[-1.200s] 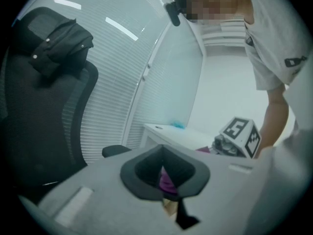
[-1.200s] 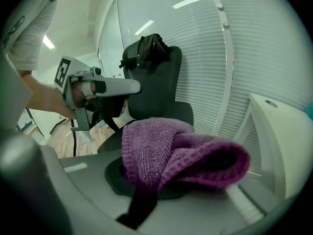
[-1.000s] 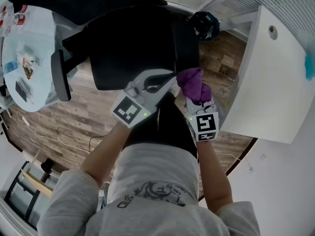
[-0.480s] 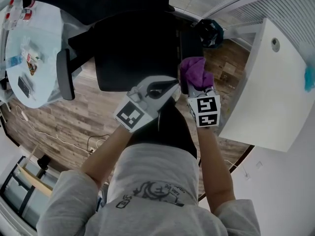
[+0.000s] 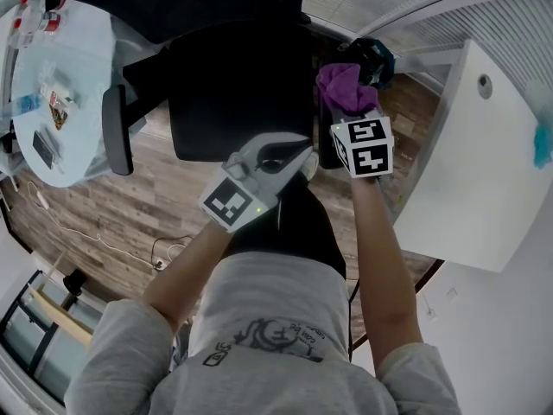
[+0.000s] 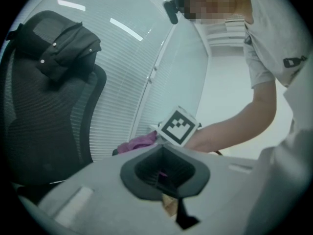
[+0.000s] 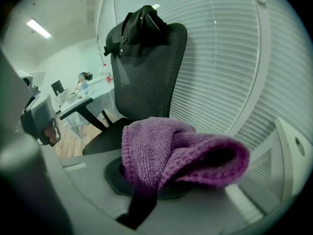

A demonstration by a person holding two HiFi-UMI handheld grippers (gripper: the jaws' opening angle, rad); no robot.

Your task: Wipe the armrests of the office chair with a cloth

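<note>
Wood-plank floor [image 5: 95,214] carried office chair [image 5: 233,93], top centre, and a loose cable [image 5: 138,243], lower left. Pale round table [image 5: 82,76], upper left, held small packets [image 5: 54,102] and a dark flat device [image 5: 41,150].

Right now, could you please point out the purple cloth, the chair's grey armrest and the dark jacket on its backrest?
purple cloth [image 7: 166,151]: right gripper view, on its folded middle.
armrest [image 5: 115,135]: head view, on the middle of the pad.
dark jacket [image 7: 140,26]: right gripper view, on the bundle draped over the backrest's top.
</note>
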